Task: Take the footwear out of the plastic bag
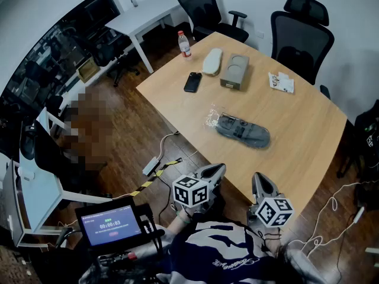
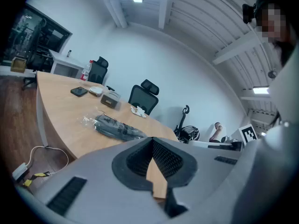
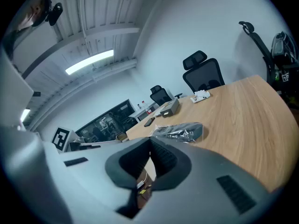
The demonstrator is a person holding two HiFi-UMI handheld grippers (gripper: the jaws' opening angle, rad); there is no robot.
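My left tongs [image 1: 214, 171] and right tongs [image 1: 262, 185] both closed tight, holding nothing, parked at near edge of pale wooden surface [image 1: 308, 129], likely pre-reach; dark grey shoe [image 1: 244, 131] in clear plastic bag [image 1: 212, 118] lies mid-surface ahead, untouched

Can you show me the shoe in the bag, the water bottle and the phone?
shoe in the bag [image 1: 244, 131], head view, middle of the dark shoe.
water bottle [image 1: 185, 46], head view, its middle.
phone [image 1: 192, 82], head view, middle of its black face.

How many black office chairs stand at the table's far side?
2: first chair beyond the bottle, second chair beyond the leaflet. Others may hide in the dark area at left.
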